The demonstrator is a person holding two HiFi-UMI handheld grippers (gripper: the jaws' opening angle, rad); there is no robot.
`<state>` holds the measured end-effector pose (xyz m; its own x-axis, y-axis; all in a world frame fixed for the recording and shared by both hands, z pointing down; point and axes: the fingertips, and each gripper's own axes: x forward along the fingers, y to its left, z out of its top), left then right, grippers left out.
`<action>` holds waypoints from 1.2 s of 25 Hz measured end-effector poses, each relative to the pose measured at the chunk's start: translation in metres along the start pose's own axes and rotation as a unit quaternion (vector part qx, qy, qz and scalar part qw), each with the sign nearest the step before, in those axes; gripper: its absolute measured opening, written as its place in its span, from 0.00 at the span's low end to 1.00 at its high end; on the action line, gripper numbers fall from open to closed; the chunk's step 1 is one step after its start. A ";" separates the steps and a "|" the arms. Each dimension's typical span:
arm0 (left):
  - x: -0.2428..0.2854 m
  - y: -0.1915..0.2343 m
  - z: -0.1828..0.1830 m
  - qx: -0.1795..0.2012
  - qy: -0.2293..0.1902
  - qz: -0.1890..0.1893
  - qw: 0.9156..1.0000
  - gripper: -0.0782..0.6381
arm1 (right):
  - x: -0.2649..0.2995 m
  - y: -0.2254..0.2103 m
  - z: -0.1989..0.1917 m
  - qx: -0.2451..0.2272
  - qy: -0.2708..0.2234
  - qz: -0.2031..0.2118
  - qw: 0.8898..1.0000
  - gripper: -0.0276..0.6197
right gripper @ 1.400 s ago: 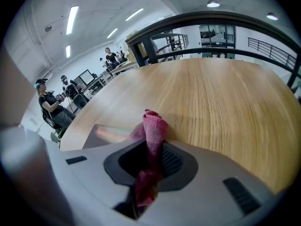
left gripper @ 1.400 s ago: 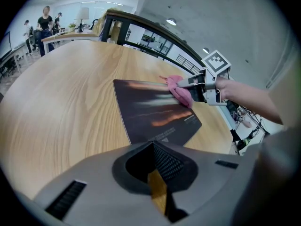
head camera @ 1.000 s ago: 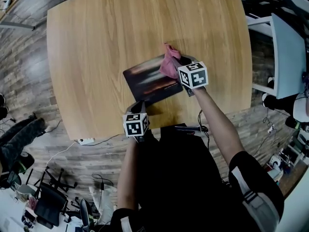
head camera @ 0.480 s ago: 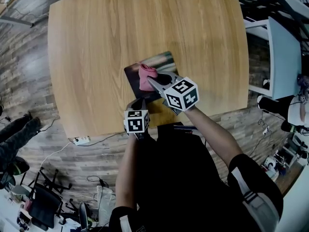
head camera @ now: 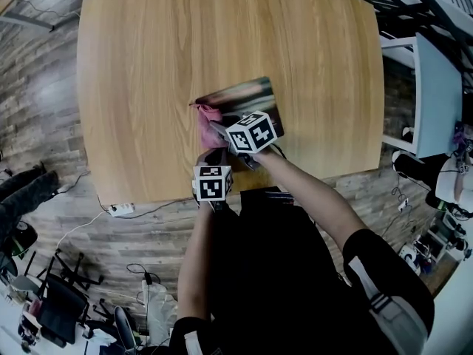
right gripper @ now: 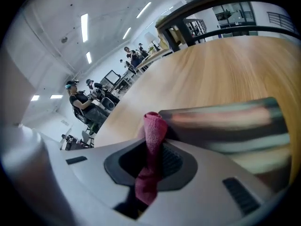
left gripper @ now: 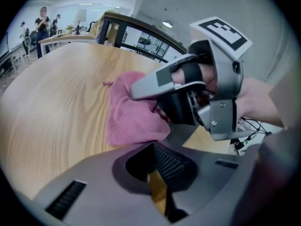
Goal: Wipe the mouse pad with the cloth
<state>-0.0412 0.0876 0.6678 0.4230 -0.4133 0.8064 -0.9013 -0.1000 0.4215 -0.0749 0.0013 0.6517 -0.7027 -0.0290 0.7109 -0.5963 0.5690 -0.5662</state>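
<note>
**Pin, press flat, sweep across**

On the left, your left tongs (head camera: 214, 154) are sitting clenched. Only a sliver is showing between the jaws, and I can make out nothing pinched there. They are reaching to the near left corner of the pad (head camera: 247, 95), but I cannot tell whether they are actually bearing on it. You are wanting that corner pinned, because I judge the pad is likely to skate on the smooth table (head camera: 140, 58) once the stroke is pulling at it.

Just beyond, the cloth (head camera: 205, 117) is lying bunched at the pad's left edge, seemingly spilling a little onto the table. Your right tongs (head camera: 216, 127) are grasping it by a single fold. In the right gripper view that fold is standing up between the jaws, and the rest is trailing loose.

So you are working with a small contact patch. Try dropping the wrist so that more cloth is lying flat under the tongs, and be pressing evenly rather than dragging a ridge.

To the right, most of the pad is lying bare. I judge you are best sweeping that way in overlapping passes, with cloth and not jaw tips meeting the surface, and easing off before the far edge.
</note>
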 end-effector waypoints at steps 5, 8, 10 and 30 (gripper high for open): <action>-0.001 0.002 0.001 -0.001 -0.004 0.004 1.000 0.14 | 0.003 -0.005 0.002 -0.025 0.007 -0.008 1.000 0.14; -0.002 -0.001 0.003 -0.005 -0.003 0.007 1.000 0.14 | -0.002 -0.013 0.002 -0.048 0.011 -0.019 0.999 0.14; -0.001 -0.001 0.003 -0.006 -0.005 0.007 1.000 0.14 | -0.004 -0.017 0.003 -0.052 0.013 -0.024 0.998 0.14; -0.003 0.008 -0.002 -0.005 0.011 0.010 1.000 0.14 | -0.016 -0.044 -0.002 -0.047 0.007 -0.047 0.998 0.14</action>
<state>-0.0493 0.0901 0.6702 0.4061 -0.3957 0.8237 -0.9089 -0.0817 0.4089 -0.0367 -0.0213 0.6656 -0.6393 -0.0751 0.7653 -0.6204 0.6384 -0.4556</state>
